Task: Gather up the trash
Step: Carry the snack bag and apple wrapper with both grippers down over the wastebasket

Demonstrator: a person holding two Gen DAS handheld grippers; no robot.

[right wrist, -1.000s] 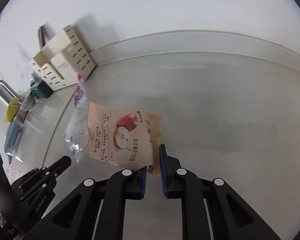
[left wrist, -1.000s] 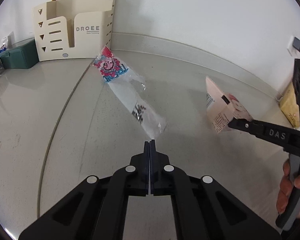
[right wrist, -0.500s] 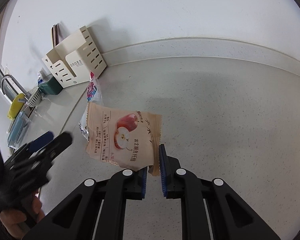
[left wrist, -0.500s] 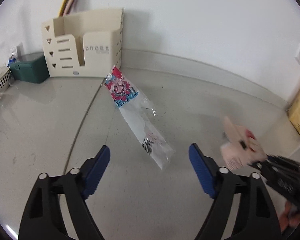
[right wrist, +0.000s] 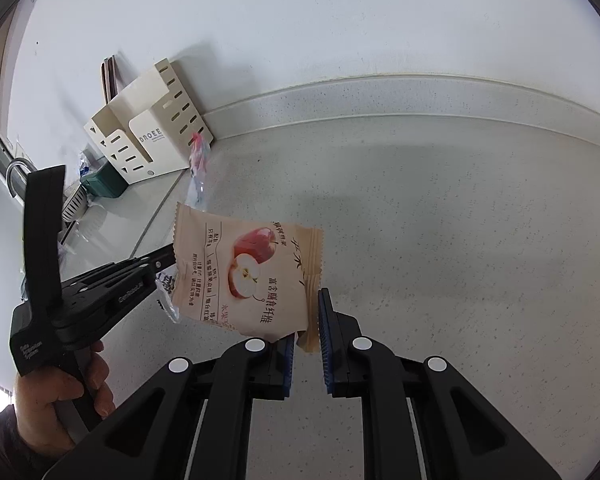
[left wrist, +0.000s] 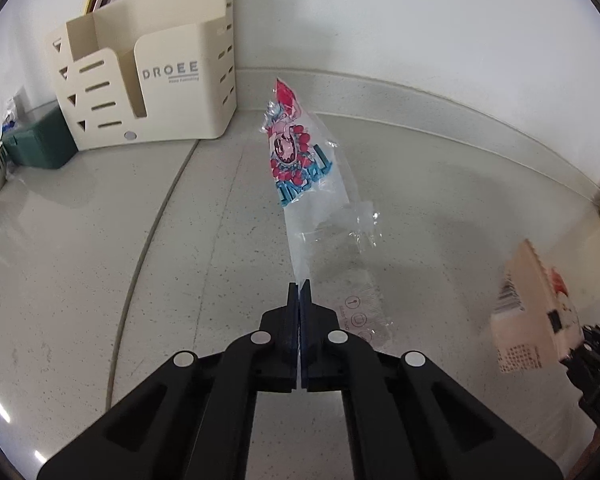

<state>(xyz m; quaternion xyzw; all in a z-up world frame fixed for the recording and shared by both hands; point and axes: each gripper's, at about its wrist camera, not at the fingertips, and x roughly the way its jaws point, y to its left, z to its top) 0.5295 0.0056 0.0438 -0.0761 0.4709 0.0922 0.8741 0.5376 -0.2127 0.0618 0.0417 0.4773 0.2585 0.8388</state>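
Your left claw [left wrist: 299, 286] has just snapped closed on the clear wrapper [left wrist: 300, 168], which stretches straight ahead from its tip; your right claw [right wrist: 305, 320] grips the apple packet [right wrist: 244, 272].

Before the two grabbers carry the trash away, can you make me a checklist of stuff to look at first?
1. Left gripper shut on the clear candy wrapper: ok; its jaws have just closed.
2. Right gripper shut on the apple snack packet: ok, by one edge.
3. Clear candy wrapper lifted off the counter: cannot tell.
4. Cream organizer out of the way: ok.
5. Trash bin in sight: not ok, none visible.
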